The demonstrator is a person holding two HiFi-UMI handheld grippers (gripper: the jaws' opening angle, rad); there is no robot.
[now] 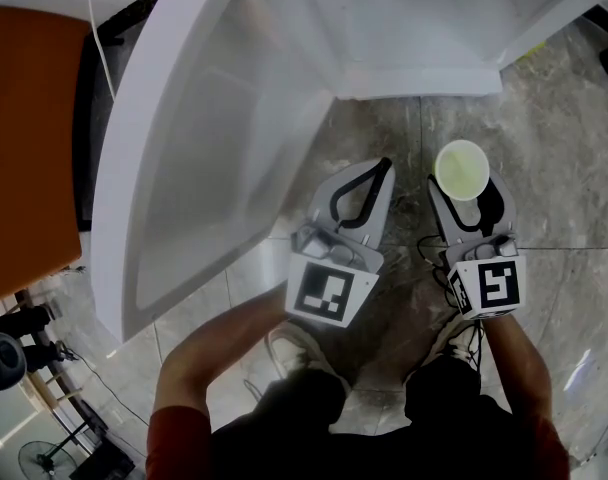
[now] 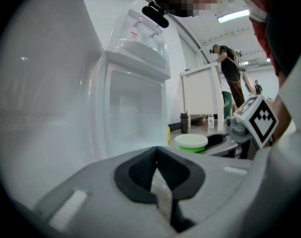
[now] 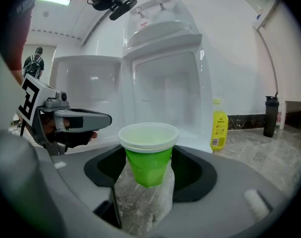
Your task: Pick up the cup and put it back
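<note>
Gripping the green cup [image 3: 148, 150] by its sides below the white rim, the right gripper [image 3: 149, 175] holds it upright in the air above the marble floor [image 1: 569, 158], in front of the open white fridge [image 3: 165, 78]. The left gripper [image 1: 382, 168] hangs just beside it on the left, its jaws pressed together with nothing between them, near the fridge's open door [image 1: 174, 168]. A yellow bottle [image 3: 219, 125] stands on the floor by the fridge's right side.

Open white door [image 1: 174, 168] walls the left, cabinet [image 1: 414, 80] blocks ahead; stone floor [image 1: 564, 148] at right lies free.
</note>
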